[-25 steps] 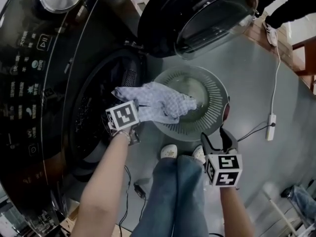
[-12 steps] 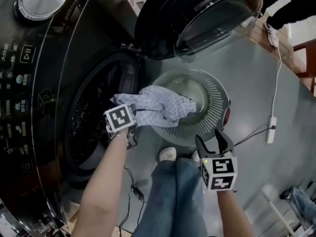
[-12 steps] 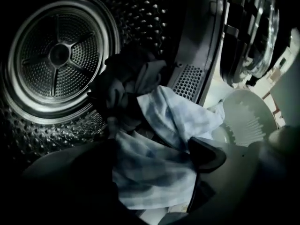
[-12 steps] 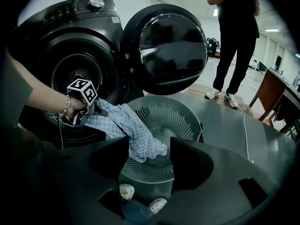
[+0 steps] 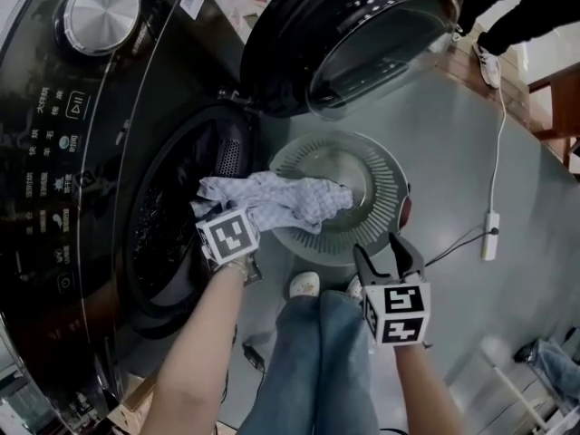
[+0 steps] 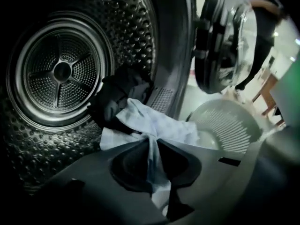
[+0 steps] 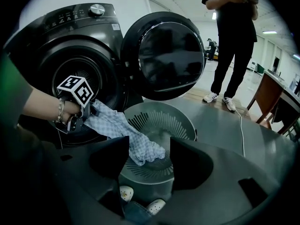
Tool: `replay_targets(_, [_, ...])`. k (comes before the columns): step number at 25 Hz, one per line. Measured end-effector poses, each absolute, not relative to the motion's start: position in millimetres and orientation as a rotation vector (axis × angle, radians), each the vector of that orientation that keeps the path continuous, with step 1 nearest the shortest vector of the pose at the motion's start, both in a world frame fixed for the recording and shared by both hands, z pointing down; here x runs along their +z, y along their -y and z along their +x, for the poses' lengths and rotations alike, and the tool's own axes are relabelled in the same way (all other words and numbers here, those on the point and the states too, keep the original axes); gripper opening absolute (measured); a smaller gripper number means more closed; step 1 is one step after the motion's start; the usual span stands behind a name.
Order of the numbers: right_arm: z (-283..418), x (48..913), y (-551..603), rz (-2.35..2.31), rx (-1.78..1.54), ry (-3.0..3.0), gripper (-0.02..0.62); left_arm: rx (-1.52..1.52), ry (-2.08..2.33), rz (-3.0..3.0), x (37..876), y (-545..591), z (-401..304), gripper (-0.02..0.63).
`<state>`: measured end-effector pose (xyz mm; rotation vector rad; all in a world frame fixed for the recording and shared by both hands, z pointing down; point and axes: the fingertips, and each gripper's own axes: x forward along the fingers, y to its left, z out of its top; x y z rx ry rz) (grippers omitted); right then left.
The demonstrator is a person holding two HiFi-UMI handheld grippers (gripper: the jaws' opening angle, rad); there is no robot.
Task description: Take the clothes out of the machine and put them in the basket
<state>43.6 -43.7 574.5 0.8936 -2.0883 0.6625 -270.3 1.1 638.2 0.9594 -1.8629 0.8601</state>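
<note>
**Head view.** Left gripper (image 5: 228,232) at the mouth of the washing machine (image 5: 54,152): jaws just closed, clamped on one end of a pale checked cloth (image 5: 281,202). Cloth stretched from the drum (image 5: 168,234) across to the grey slotted basket (image 5: 391,175), far end hanging over the basket's bowl. Basket on the floor just beside the machine, below the swung-open round door (image 5: 362,34). Right gripper (image 5: 382,254) held above the person's jeans (image 5: 317,361), near the basket's edge: jaws apart, nothing between them. Pale shoes (image 5: 306,284) just beside the basket. White cable (image 5: 494,152) on the floor, well apart to the right.

**Left gripper view.** Jaws pinched together on a gathered fold of the checked cloth, the rest fanned out ahead. Dark garment (image 6: 119,97) at the drum's lip, directly behind the cloth; contact between the two not discernible. Basket at right, beyond the cloth.

**Right gripper view.** Jaws spread, gap unoccupied. Basket and the cloth's hanging end visible beyond the jaws. Left gripper at far left, cloth trailing from it toward the basket. Standing person in dark clothes (image 7: 234,36) behind the basket, well apart.
</note>
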Motion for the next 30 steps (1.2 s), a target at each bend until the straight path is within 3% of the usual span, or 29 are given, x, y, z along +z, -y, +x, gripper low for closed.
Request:
replay_targets(12, [68.4,549.4,47.4,0.986,0.673,2.09,0.272,0.601,1.706,1.355,587.8,42.6,-155.3,0.038])
replay_targets(21, [100.7,547.1,47.2,1.066,0.709,2.062,0.272,0.211,1.336,1.781,545.3,80.1,-47.2,0.04])
replay_targets(28, [116.8,544.0,52.5,1.098,0.723,2.053,0.27,0.31,1.282,1.839,545.1,86.0,-21.5,0.04])
replay_targets(29, [117.8,544.1,53.6,1.1,0.723,2.054,0.27,0.375,1.278,1.832,551.9,84.4,-19.4,0.089])
replay_targets(30, [118.5,544.5,54.6,1.102,0.725,2.054,0.27,0.433,1.269,1.822,558.4,82.8,-17.3,0.29])
